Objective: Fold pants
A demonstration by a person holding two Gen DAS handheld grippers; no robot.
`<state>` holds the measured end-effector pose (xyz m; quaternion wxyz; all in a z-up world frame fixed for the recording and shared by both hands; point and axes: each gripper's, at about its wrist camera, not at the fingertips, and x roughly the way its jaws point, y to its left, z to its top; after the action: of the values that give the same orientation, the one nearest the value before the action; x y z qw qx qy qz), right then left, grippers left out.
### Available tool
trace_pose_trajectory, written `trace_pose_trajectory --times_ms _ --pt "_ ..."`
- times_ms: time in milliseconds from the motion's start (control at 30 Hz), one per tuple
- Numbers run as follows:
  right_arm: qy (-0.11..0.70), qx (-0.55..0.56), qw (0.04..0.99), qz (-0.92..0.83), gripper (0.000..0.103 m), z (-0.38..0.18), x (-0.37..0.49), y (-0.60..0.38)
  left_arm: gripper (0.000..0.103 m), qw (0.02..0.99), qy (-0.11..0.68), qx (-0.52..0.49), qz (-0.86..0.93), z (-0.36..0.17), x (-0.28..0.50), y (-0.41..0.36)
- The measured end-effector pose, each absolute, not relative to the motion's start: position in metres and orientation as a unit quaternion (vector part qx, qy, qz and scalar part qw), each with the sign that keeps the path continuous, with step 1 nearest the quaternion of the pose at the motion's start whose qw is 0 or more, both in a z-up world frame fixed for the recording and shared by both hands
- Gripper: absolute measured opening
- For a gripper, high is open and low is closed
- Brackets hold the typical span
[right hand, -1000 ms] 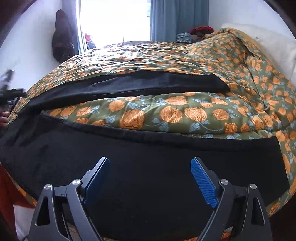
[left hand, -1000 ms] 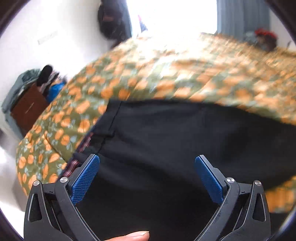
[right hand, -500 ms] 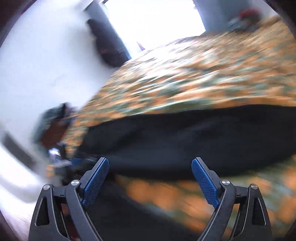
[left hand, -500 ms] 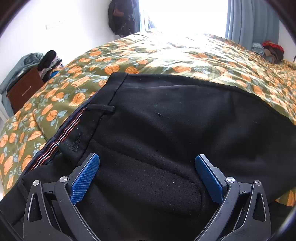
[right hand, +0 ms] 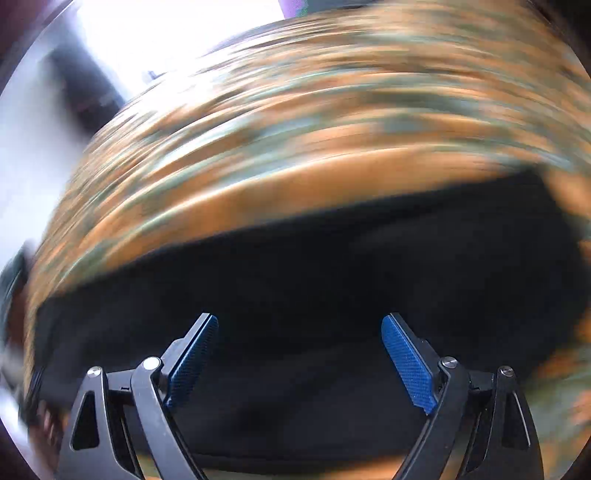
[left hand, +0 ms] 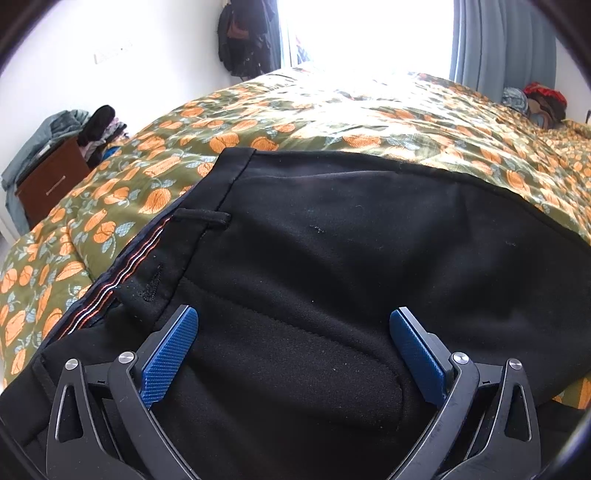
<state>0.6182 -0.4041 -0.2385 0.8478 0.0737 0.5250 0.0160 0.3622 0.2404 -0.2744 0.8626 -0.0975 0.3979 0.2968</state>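
The black pants (left hand: 332, 258) are spread on the flowery bed (left hand: 258, 122). Both claws, left claw (left hand: 293, 354) and right claw (right hand: 299, 354), are held wide open with nothing gripped.

Black pants (left hand: 332, 258) lie on an olive bedspread (left hand: 166, 177) patterned with orange fruit and grey-green leaves.

Daylight blows out the window (left hand: 369, 33); left view sharp, right view badly motion-smeared, both edges fisheye-bent.
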Motion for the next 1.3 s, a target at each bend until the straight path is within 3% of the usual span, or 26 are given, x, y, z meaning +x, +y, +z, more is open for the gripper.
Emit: trace_pose_trajectory --times_ms 100,233,333,467,567,600,633,667,700,733,833,933,1100,1167,1300 --pt "0.472 0.127 0.863 -0.128 0.09 -0.205 0.601 -0.508 0.103 0.863 0.398 -0.097 0.297 -0.274 0.362 0.24" --pt "0.393 0.327 0.854 -0.095 0.09 -0.192 0.56 -0.584 0.103 0.862 0.398 -0.093 0.3 -0.275 0.363 0.24" --pt "0.405 0.398 0.821 -0.048 0.088 -0.215 0.556 -0.591 0.103 0.861 0.399 -0.09 0.301 -0.276 0.363 0.239" --pt "0.418 0.397 0.817 -0.018 0.079 -0.235 0.576 -0.566 0.103 0.86 0.402 -0.086 0.304 -0.276 0.365 0.238" --pt "0.422 0.365 0.827 -0.062 0.061 -0.244 0.594 -0.559 0.103 0.858 0.404 -0.083 0.306 -0.277 0.366 0.237" --pt "0.428 0.354 0.827 -0.087 0.041 -0.247 0.597 -0.558 0.103 0.858 0.404 -0.082 0.306 -0.277 0.366 0.237" --pt "0.43 0.343 0.829 -0.103 0.033 -0.248 0.598 -0.557 0.103 0.857 0.405 -0.081 0.307 -0.277 0.366 0.237" --pt "0.422 0.335 0.837 -0.102 0.029 -0.244 0.598 -0.553 0.103 0.857 0.406 -0.08 0.307 -0.277 0.366 0.236" --pt "0.409 0.324 0.848 -0.092 0.02 -0.236 0.595 -0.551 0.103 0.857 0.406 -0.08 0.307 -0.277 0.367 0.236" --pt "0.395 0.309 0.862 -0.071 0.018 -0.225 0.592 -0.544 0.103 0.857 0.407 -0.079 0.308 -0.278 0.367 0.236" --pt "0.358 0.242 0.9 0.06 0.017 -0.174 0.566 -0.509 0.103 0.856 0.408 -0.078 0.309 -0.278 0.367 0.236" --pt "0.333 0.134 0.914 0.191 0.017 -0.122 0.485 -0.47 0.103 0.856 0.408 -0.078 0.309 -0.278 0.367 0.236" --pt "0.367 0.085 0.907 0.19 0.018 -0.124 0.362 -0.492 0.103 0.854 0.412 -0.073 0.311 -0.278 0.369 0.235" --pt "0.414 0.063 0.904 0.091 0.025 -0.152 0.342 -0.52 0.103 0.85 0.417 -0.068 0.313 -0.278 0.371 0.234" --pt "0.437 0.062 0.892 -0.092 0.059 -0.17 0.316 -0.564 0.103 0.843 0.429 -0.067 0.316 -0.275 0.373 0.234"
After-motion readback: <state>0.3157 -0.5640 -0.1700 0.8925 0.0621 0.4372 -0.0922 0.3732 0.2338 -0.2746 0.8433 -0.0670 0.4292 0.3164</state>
